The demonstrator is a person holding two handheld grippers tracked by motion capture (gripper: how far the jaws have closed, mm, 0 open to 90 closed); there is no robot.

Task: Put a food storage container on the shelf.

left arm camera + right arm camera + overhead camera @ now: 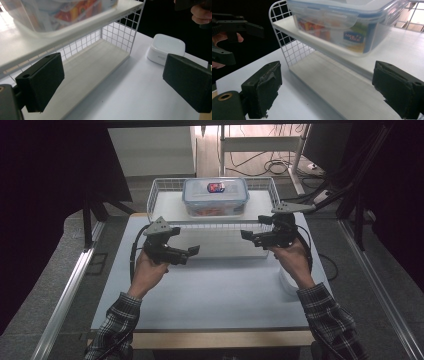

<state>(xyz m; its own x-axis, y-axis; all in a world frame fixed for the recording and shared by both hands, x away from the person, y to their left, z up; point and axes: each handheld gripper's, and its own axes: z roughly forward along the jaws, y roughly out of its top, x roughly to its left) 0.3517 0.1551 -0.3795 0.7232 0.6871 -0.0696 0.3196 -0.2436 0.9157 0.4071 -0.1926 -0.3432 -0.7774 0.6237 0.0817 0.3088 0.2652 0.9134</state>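
High view showed your left gripper [194, 251] and right gripper [245, 235] wide open, empty, flanking the rack's [165, 185] near edge; the container [215, 196] sat centred above, probably awaiting a two-sided grasp.

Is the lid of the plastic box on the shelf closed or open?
Closed: the lid lies flat on the plastic box, its side flap folded down.

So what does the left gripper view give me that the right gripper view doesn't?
Left gripper view: a small white dish on the table beyond the rack's end, and the left gripper with its jaws open and nothing between them. Right gripper view: the clear container's blue-edged lid and label, and the right gripper, also open with nothing between its jaws. Both: the container on the top shelf of the white wire rack, and the bare lower shelf.
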